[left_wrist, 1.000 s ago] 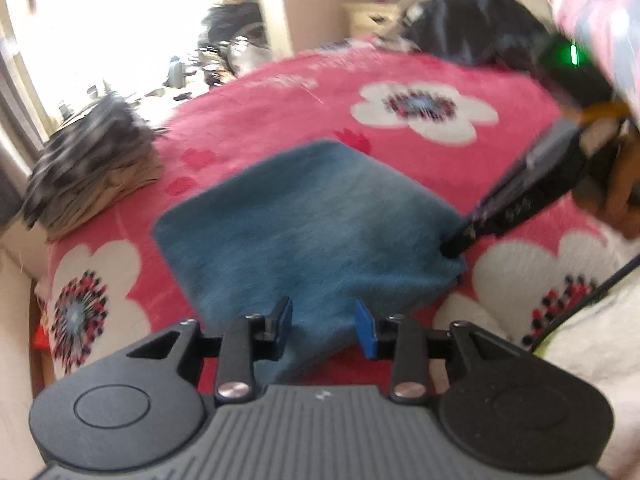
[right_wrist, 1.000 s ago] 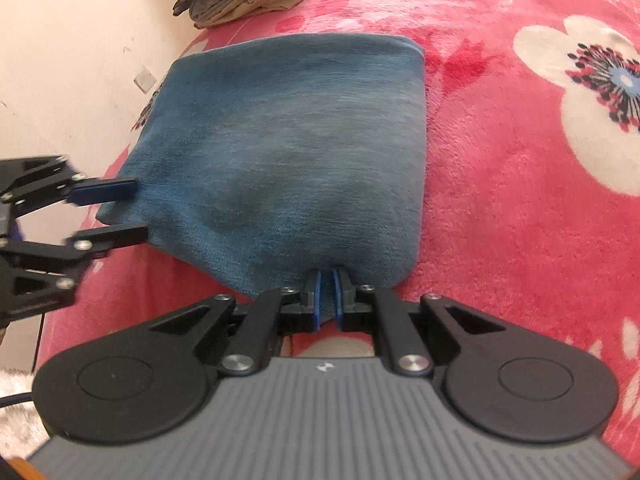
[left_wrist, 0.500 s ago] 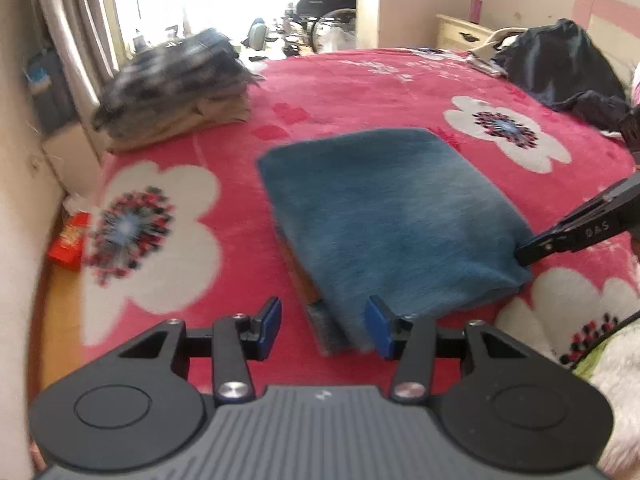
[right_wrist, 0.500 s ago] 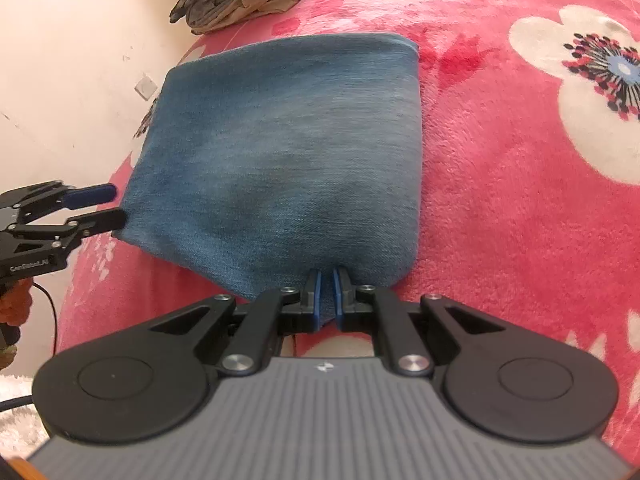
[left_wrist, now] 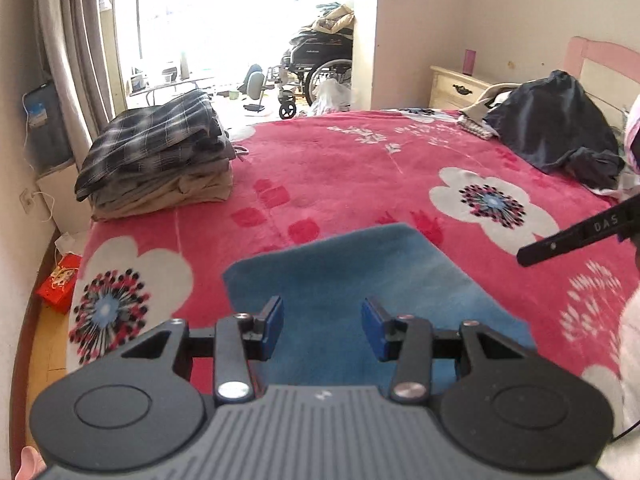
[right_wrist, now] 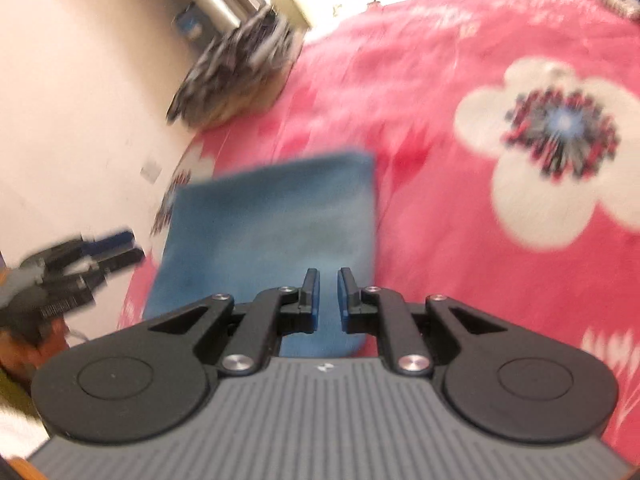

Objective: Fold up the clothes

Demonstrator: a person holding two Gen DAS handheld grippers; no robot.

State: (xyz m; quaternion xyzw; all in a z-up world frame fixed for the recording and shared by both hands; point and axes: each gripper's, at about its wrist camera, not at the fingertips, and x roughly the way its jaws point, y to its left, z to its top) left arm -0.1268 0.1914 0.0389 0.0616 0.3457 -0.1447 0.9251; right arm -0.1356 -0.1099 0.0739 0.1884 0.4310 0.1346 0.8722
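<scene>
I saw the folded blue cloth [left_wrist: 360, 276] flat on the bed [left_wrist: 340, 168], its long side toward the clothes pile [left_wrist: 160, 156]. My left tongs [left_wrist: 322, 328] stood open and empty; the right tongs [right_wrist: 328, 296] were opening, gripping nothing.

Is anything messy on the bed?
Yes. A dark garment lies crumpled in a heap at the bed's far right corner, unlike the folded blue cloth and the neat stack of folded clothes.

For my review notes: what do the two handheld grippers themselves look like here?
Both match. The left gripper and the right gripper have ribbed grey bodies, black linkage arms with silver pivot screws, round black side discs and blue finger pads. White lettering "DAS" marks the right one's finger in the left wrist view.
</scene>
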